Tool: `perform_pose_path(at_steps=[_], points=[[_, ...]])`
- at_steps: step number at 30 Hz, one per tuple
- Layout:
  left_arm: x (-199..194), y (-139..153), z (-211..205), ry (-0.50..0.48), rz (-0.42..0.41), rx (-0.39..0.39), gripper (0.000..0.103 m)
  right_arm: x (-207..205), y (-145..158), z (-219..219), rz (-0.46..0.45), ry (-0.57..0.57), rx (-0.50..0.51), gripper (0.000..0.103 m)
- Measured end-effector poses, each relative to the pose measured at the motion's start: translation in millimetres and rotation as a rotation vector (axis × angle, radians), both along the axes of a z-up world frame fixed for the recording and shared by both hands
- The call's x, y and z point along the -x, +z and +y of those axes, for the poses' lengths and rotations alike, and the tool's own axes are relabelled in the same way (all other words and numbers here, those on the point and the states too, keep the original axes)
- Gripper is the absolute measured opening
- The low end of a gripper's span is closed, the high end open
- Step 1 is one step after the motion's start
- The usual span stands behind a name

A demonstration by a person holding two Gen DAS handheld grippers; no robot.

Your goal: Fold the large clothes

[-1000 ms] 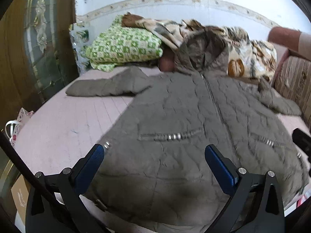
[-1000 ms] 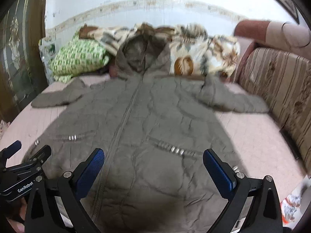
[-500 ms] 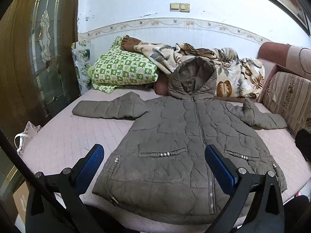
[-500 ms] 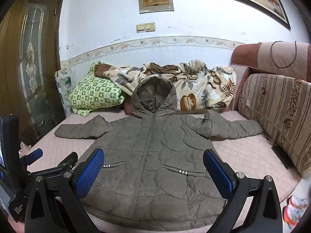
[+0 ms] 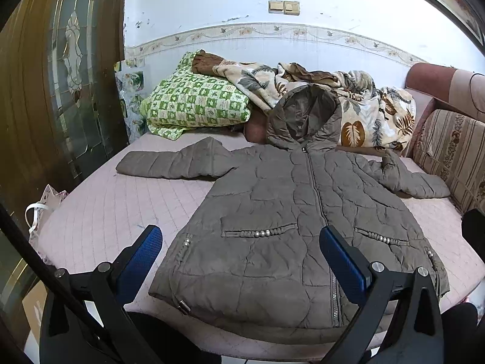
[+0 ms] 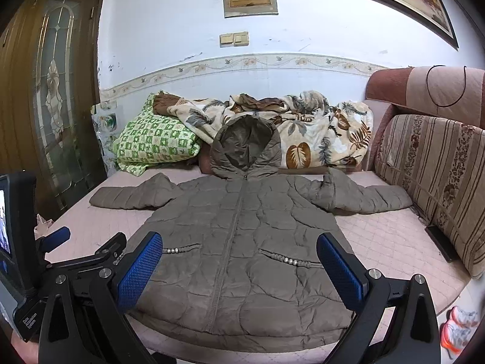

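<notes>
A large grey-brown quilted hooded coat (image 5: 288,212) lies flat, front up and zipped, on a pink quilted bed (image 5: 100,212). Both sleeves spread out sideways and the hood rests against the bedding at the back. It also shows in the right wrist view (image 6: 242,242). My left gripper (image 5: 241,257) is open and empty, held back above the coat's hem. My right gripper (image 6: 239,264) is open and empty too, above the near hem. The left gripper shows at the left edge of the right wrist view (image 6: 88,245).
A green checked pillow (image 5: 194,103) and a leaf-print blanket (image 5: 363,115) are piled at the back of the bed. A striped sofa back (image 6: 433,176) borders the right side. A wooden glazed door (image 5: 60,75) stands left. Shoes (image 6: 457,324) lie on the floor at right.
Both grippers have pulled back and up from the coat, so the whole coat and the wall behind now show. The coat has not moved. Both grippers stayed open.
</notes>
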State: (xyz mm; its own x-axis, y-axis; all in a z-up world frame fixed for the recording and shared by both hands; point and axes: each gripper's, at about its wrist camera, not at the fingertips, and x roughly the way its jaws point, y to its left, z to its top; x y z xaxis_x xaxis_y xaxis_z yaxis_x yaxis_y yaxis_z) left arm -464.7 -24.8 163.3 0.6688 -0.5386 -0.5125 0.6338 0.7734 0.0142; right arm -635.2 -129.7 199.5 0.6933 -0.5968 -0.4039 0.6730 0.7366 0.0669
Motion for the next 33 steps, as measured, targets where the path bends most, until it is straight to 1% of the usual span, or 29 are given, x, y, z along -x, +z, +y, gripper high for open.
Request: perform_pose_path(at_steps=[12, 17, 19, 21, 22, 23, 26, 27, 30, 32, 33], points=[[-6.3, -7.3, -2.2, -0.006, 0.010, -0.018, 0.103, -2.4, -7.0, -8.3, 0.009, -0.003, -0.034, 0.103], [-16.3, -12.7, -10.3, -0.008, 0.025, -0.030, 0.103, 2.1, -10.0, -29.7, -0.004, -0.026, -0.075, 0.103], [-29.6, -13.2, -21.3, -0.023, 0.027, -0.041, 0.103, 5.1, -11.3, -47.3, -0.003, -0.042, -0.091, 0.103], [-43.9, -12.6, -31.9, -0.026, 0.037, -0.045, 0.103, 10.3, -10.9, -73.0, -0.005, -0.059, -0.124, 0.103], [-56.5, -11.5, -40.2, -0.026, 0.052, -0.046, 0.103, 13.5, -11.2, -88.2, -0.011, -0.061, -0.157, 0.103], [-70.0, -10.3, -49.3, -0.021, 0.066, -0.045, 0.103, 18.8, -11.6, -112.0, -0.021, -0.069, -0.208, 0.103], [-103.0, -9.0, -79.6, 0.006, 0.068, -0.049, 0.103, 36.9, -13.9, -165.9, -0.048, -0.134, -0.290, 0.103], [-110.5, -10.3, -88.3, 0.013, 0.064, -0.053, 0.103, 44.8, -16.9, -192.4, -0.054, -0.156, -0.323, 0.103], [-141.8, -23.5, -127.7, 0.032, 0.067, -0.079, 0.103, 66.8, -28.7, -250.8, -0.082, -0.228, -0.419, 0.103], [-153.3, -36.5, -144.7, 0.041, 0.065, -0.087, 0.103, 86.7, -40.1, -296.7, -0.114, -0.292, -0.496, 0.103], [-155.9, -44.2, -147.9, 0.043, 0.055, -0.077, 0.103, 96.8, -45.2, -314.5, -0.141, -0.313, -0.526, 0.103]])
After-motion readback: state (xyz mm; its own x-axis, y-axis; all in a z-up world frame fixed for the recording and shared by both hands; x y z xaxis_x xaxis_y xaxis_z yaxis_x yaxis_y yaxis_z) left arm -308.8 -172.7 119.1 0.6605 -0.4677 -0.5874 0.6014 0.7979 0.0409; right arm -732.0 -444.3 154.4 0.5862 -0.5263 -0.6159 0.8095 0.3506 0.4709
